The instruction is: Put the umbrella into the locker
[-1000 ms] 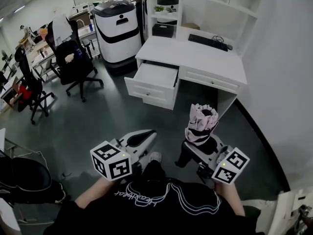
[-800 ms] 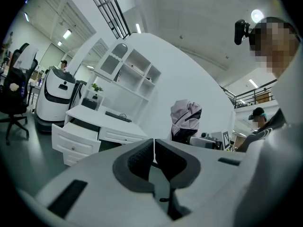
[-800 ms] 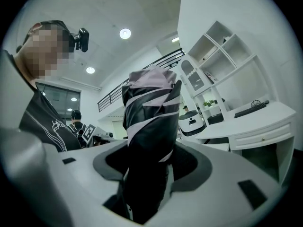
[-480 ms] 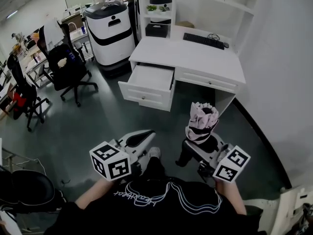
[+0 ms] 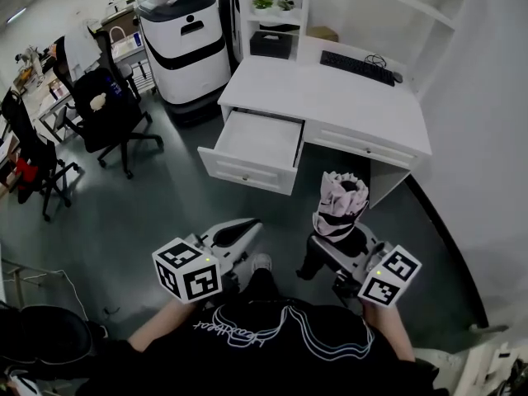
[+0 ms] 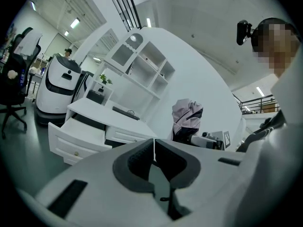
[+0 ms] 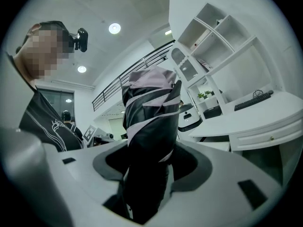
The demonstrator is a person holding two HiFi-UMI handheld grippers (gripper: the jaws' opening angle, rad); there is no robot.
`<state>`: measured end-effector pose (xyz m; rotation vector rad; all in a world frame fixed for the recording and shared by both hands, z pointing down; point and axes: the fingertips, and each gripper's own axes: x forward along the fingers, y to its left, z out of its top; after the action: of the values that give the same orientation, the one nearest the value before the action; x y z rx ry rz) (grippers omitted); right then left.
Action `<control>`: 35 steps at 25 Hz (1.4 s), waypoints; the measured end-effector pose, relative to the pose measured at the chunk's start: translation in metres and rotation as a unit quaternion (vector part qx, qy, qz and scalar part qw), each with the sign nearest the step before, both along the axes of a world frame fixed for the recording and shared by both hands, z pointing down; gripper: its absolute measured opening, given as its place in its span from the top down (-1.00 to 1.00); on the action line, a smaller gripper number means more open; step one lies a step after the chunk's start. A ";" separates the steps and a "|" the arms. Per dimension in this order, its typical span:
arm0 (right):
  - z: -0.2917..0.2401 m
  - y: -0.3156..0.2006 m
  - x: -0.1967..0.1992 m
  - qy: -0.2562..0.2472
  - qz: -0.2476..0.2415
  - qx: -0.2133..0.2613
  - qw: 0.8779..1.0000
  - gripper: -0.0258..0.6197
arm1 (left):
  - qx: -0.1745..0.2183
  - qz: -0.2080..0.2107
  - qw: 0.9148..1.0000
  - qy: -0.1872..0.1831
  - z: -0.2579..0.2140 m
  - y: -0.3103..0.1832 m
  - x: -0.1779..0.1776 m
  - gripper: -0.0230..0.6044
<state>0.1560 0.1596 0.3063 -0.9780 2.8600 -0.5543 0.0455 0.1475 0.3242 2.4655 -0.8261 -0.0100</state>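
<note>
while the folded umbrella [image 5: 340, 205] is held upright in the right gripper [image 5: 334, 250], jaws clamped on it partway open, the open drawer [image 5: 257, 139] lies well ahead; a firm, level carry is advised. the left gripper [image 5: 239, 231] is pressed closed, empty.

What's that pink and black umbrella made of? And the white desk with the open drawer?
The umbrella looks like thin cloth, slightly shiny, bunched into soft folds. The desk looks like painted wood or board, smooth white with flat panels and crisp edges; which one, I can't tell. Its open drawer looks the same.
</note>
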 end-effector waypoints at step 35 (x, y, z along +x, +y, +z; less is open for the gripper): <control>0.043 -0.294 -0.049 0.057 -0.005 -0.065 0.996 0.16 | -0.097 -0.025 0.995 0.002 0.072 -0.289 -0.059 0.88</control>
<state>0.1067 -0.1346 0.3496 -1.0469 2.9634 -0.7147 -0.0133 -0.1417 0.3966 2.2616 -0.8446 0.0452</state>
